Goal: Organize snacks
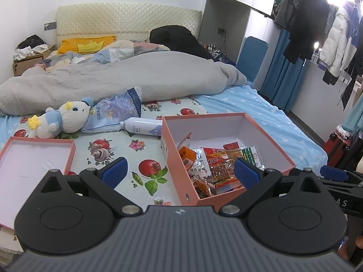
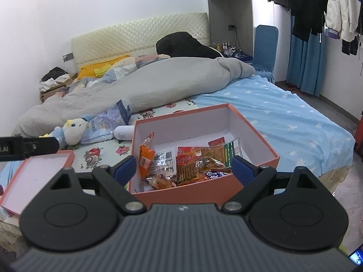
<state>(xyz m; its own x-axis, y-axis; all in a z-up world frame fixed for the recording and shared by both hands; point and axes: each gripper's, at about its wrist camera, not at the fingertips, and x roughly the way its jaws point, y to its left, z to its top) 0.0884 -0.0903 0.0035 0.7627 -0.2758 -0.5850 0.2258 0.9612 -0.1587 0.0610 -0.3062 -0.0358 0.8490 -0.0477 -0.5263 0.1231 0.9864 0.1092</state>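
Observation:
An orange box [image 1: 174,158] [image 2: 195,190] with a white inside sits on the bed near its front edge. Several snack packets [image 1: 213,170] [image 2: 181,165] lie heaped in its near half. The box's lid [image 1: 29,158] [image 2: 36,172] lies upside down to the left. My left gripper [image 1: 179,170] is open, its blue pads spread over the box's left wall, holding nothing. My right gripper [image 2: 185,167] is open too, its pads wide apart in front of the box's near wall, nothing between them. The right gripper's finger [image 1: 335,174] shows at the right edge of the left wrist view.
On the floral sheet behind the lid lie a plush toy [image 1: 65,117] [image 2: 70,131], a tissue pack [image 1: 115,111] [image 2: 106,120] and a white bottle [image 1: 143,127] [image 2: 123,132]. A grey duvet [image 1: 127,77] covers the bed's far half. Clothes hang at the right [image 1: 317,22].

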